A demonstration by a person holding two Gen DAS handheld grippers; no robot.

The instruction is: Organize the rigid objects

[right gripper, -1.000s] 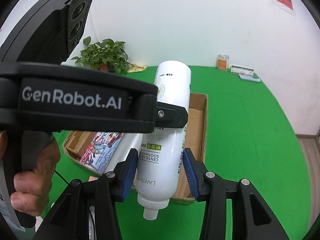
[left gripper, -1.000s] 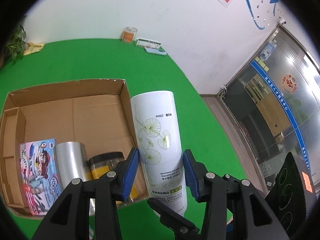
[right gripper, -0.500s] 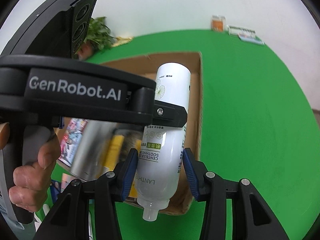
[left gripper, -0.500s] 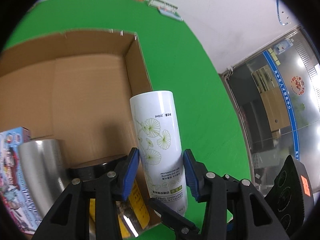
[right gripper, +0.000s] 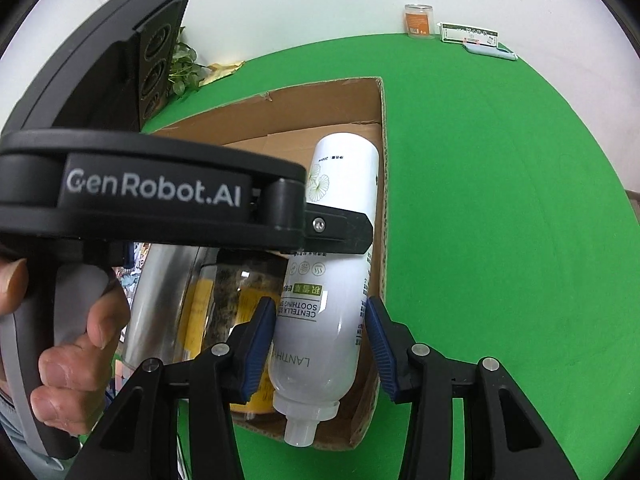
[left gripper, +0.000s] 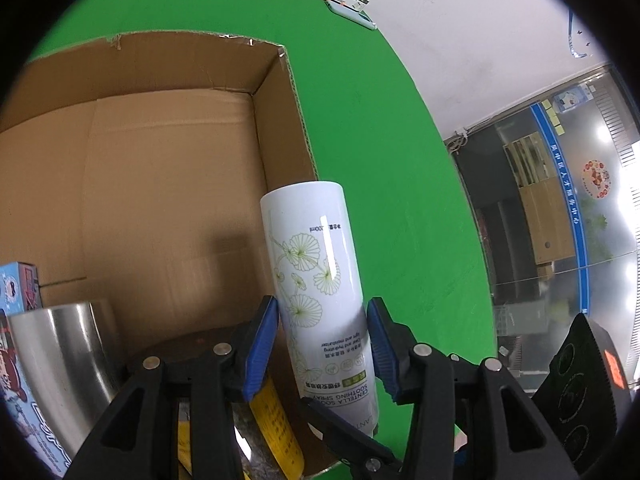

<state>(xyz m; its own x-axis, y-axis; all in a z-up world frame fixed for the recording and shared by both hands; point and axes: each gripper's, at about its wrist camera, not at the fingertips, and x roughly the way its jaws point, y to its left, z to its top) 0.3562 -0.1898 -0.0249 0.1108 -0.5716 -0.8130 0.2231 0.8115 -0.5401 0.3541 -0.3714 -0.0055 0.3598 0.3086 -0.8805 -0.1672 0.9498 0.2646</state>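
Observation:
A white spray bottle [left gripper: 320,280] with a green leaf print is held between both grippers over the right end of an open cardboard box [left gripper: 168,152]. My left gripper [left gripper: 322,346] is shut on the bottle's body. My right gripper [right gripper: 320,344] is shut on the same bottle [right gripper: 332,264] near its neck, nozzle end toward the camera. The left gripper's black body crosses the right wrist view above the bottle. In the box lie a steel cup [left gripper: 60,364], a yellow-labelled jar [right gripper: 236,308] and a colourful carton [left gripper: 16,292].
The box sits on a green table [right gripper: 500,200]. An orange jar [right gripper: 419,22], a white card [right gripper: 468,34] and a pale case stand at the far edge by the wall. A potted plant [right gripper: 184,68] is at the back left.
Both grippers have carried the bottle forward and down toward the box's right end. The box now fills much more of both views. The grip on the bottle is unchanged.

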